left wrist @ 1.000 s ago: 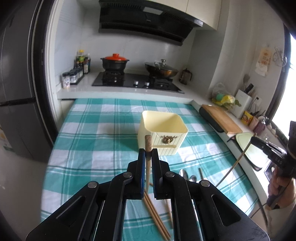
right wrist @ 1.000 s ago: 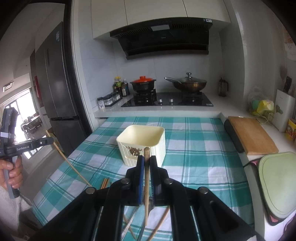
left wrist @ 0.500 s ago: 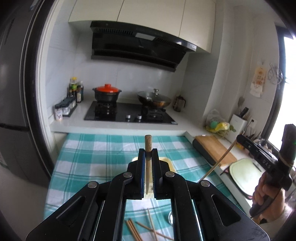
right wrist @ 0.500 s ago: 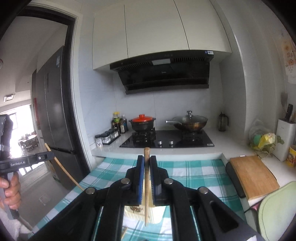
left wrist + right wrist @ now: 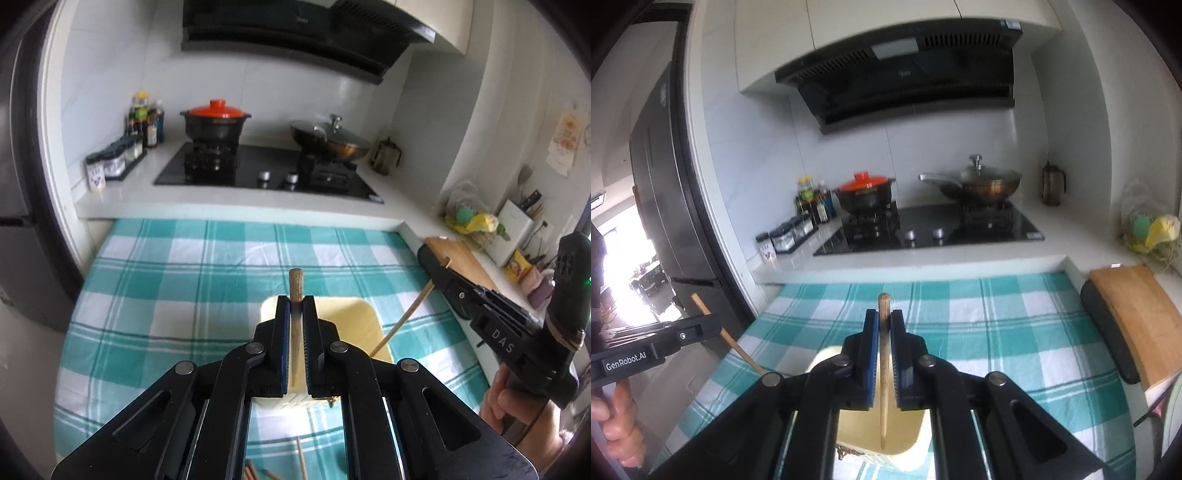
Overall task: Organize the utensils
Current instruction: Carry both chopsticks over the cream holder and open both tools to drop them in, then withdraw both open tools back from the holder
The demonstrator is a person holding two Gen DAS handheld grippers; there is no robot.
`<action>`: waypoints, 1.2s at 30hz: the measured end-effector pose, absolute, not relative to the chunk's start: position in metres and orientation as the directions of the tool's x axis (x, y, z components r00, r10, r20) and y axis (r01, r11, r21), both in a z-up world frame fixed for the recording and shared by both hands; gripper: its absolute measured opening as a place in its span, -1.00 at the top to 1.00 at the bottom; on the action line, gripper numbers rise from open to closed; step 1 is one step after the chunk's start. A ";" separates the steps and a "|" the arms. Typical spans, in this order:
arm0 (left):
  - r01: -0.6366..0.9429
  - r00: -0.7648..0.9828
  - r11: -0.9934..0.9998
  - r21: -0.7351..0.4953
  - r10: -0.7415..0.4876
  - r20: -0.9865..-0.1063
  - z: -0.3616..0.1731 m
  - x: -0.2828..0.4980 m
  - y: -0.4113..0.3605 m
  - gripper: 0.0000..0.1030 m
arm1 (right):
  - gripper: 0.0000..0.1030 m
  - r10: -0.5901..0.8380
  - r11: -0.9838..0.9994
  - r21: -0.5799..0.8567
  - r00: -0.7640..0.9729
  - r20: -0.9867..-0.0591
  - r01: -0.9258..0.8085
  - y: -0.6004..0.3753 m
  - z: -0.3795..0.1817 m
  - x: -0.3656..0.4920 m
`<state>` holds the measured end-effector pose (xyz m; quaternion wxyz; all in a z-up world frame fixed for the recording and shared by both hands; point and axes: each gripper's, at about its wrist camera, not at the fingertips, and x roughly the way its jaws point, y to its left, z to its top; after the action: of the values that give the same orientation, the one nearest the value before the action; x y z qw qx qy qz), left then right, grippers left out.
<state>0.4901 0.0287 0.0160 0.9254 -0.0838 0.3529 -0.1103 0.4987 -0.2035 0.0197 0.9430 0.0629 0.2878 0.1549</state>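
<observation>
- Left claw (image 5: 296, 314): jaws drawn in close on a single chopstick (image 5: 296, 291). Its patterned butt end stands proud above the fingertips; the shaft runs down between the blue pads toward the container below.
- Right claw (image 5: 884, 325): jaws likewise closed tight on a second chopstick (image 5: 884, 369), plain wood, rounded top above the fingertips, tapered end hanging inside the container's opening.
- Container (image 5: 354, 325): cream-yellow, square with rounded corners, open top, standing on the surface. It sits directly beneath both claws; the right wrist view shows a dark motif low on its near wall.
- Surface (image 5: 177, 280): covered in a teal-and-white check cloth.
- Loose chopsticks (image 5: 301, 458): several wooden ones lying on the cloth near the bottom edge of the left wrist view, partly hidden by the claw body; count unclear.
- Cross-views: the right claw with its chopstick slanting down to the container rim shows at the right of the left wrist view, held in a hand (image 5: 517, 398). The left claw appears at the left of the right wrist view, marked "GenRobot.AI".
- Background, cooker (image 5: 931, 229): black hob carrying a black pot with red lid (image 5: 866, 192) and a lidded wok (image 5: 979, 182).
- Background, right: wooden cutting board (image 5: 1134, 317) beside the cloth's edge.
</observation>
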 end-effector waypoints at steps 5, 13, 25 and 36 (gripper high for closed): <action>0.130 0.672 0.964 -0.231 -0.257 -0.695 -0.011 0.513 0.020 0.90 | 0.87 0.318 0.948 0.218 0.729 -0.606 -0.232 -0.207 -0.005 0.522; 0.087 0.696 0.974 -0.210 -0.210 -0.687 -0.004 0.491 0.032 -0.23 | 0.05 0.321 0.945 0.247 0.758 -0.569 -0.215 -0.224 0.007 0.506; 0.084 0.749 0.993 -0.077 -0.114 -0.653 -0.060 0.307 0.063 -0.83 | 0.01 0.226 0.965 0.032 0.763 -0.606 -0.260 -0.248 -0.028 0.307; -0.047 0.663 0.997 -0.055 -0.010 -0.749 -0.145 0.230 0.037 -0.82 | 0.01 0.115 0.991 0.014 0.806 -0.580 -0.131 -0.246 -0.106 0.193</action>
<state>0.2297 0.0369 -0.1452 0.9111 -0.0349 0.4106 0.0101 0.1929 -0.2455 -0.1064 0.9502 -0.0134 0.3044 0.0647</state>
